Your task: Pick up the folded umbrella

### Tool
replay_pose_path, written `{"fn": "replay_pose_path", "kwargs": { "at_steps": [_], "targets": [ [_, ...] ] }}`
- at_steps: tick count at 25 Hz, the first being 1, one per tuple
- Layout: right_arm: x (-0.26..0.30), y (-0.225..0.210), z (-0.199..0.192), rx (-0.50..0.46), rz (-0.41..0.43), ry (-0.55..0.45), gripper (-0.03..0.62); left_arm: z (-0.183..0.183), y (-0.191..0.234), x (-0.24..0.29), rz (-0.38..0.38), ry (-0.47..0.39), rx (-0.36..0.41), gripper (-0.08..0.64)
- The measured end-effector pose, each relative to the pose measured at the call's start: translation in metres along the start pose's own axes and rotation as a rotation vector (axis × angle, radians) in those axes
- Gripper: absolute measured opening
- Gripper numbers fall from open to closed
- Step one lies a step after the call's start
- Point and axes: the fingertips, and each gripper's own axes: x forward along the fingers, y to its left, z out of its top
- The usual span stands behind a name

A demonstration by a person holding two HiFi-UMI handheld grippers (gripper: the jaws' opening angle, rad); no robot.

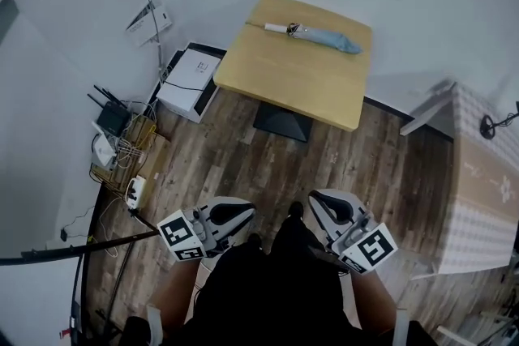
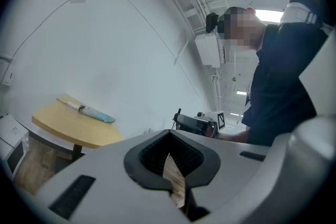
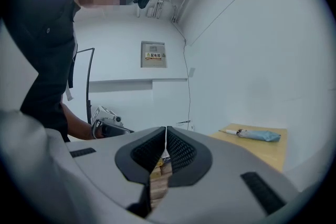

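The folded umbrella [image 1: 315, 34], light blue with a white handle, lies on a small yellow wooden table [image 1: 284, 77] against the far wall. It also shows in the left gripper view, umbrella [image 2: 90, 110], and in the right gripper view, umbrella [image 3: 255, 135]. My left gripper [image 1: 242, 212] and right gripper [image 1: 323, 203] are held close to my body over the wooden floor, well short of the table. Both point level toward it. Each has its jaws shut with nothing between them. The left gripper [image 2: 169, 131] and right gripper [image 3: 166, 128] face somewhat toward each other.
A white box [image 1: 190, 79] sits on the floor left of the table. Routers and tangled cables [image 1: 120, 138] lie by the left wall. A cloth-covered table [image 1: 486, 174] stands at the right. A black pole [image 1: 81, 249] crosses the lower left.
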Motion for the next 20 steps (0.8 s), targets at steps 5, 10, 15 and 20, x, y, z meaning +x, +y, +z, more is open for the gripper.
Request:
{"fn": "replay_pose_path", "kwargs": {
  "at_steps": [5, 10, 15, 20],
  "targets": [
    [0.009, -0.056, 0.022, -0.008, 0.046, -0.032, 0.02, 0.036, 0.026, 0.056, 0.043, -0.005, 0.036, 0.009],
    [0.008, -0.114, 0.034, -0.014, 0.065, -0.039, 0.02, 0.062, 0.042, 0.101, 0.088, 0.006, 0.076, 0.009],
    [0.012, -0.15, 0.033, 0.026, 0.113, -0.055, 0.021, 0.058, 0.064, 0.14, 0.118, 0.041, 0.06, 0.009],
    [0.036, -0.177, 0.02, 0.04, 0.114, 0.006, 0.02, 0.054, 0.081, 0.166, 0.092, 0.052, 0.033, 0.009]
  ]
}}
